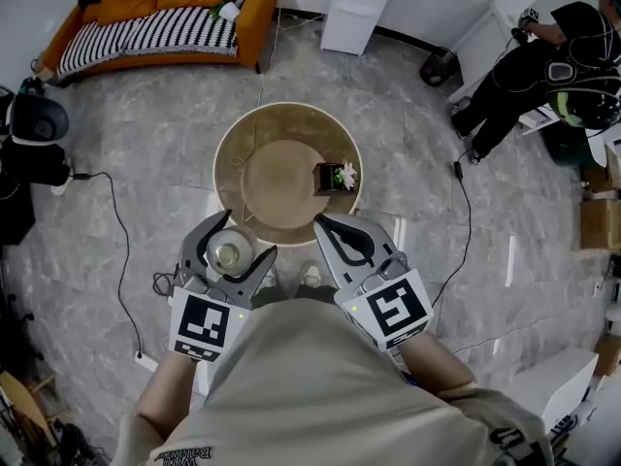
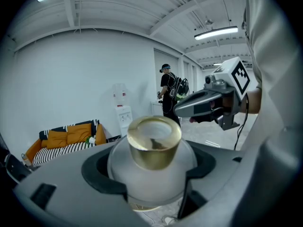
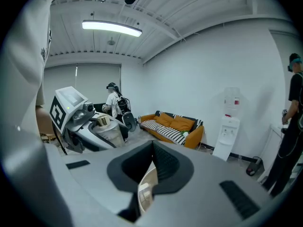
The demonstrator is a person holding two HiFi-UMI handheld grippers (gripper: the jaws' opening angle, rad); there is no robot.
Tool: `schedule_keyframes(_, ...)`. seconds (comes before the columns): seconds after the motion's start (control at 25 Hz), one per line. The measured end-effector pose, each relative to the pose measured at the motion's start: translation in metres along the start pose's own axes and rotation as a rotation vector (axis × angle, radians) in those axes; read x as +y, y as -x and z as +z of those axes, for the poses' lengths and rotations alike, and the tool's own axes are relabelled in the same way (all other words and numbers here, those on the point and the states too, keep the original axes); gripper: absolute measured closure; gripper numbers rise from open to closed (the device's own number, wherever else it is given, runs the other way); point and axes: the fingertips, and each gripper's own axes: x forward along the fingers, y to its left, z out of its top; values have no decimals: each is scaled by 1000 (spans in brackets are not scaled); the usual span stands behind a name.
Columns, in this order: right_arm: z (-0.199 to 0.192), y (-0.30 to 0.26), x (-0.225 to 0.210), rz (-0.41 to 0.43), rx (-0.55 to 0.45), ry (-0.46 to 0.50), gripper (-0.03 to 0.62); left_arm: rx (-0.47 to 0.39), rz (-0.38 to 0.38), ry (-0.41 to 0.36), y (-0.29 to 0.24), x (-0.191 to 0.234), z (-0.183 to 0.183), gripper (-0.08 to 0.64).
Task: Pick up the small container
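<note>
The left gripper [image 1: 241,239] clamps the small gold-capped container [image 2: 154,160] by its rounded frosted body, aloft at the near-left edge of the round table [image 1: 254,134], with the right gripper [image 1: 325,223] beside it closed and empty; a slackened squeeze or tilt could let the smooth glass slip and drop.

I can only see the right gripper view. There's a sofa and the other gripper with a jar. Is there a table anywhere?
Observer: Yes. The head view shows a round table just ahead of both grippers.
Operator: Is anything on it?
Observer: One small potted plant, on its right side.
Operator: Is the jar held properly?
Observer: In the left gripper view, the left gripper has its jaws closed round the small container, on the frosted body below the gold neck.
</note>
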Motion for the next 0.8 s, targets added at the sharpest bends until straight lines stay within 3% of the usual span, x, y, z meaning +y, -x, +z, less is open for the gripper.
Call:
schedule_keyframes(0.52, 15, -12, 0, 3, 2, 19, 597, 19, 36, 3, 12, 22, 2, 222)
schedule_keyframes(0.8, 5, -6, 22, 1, -18, 33, 597, 6, 34, -9, 28, 10, -11, 222)
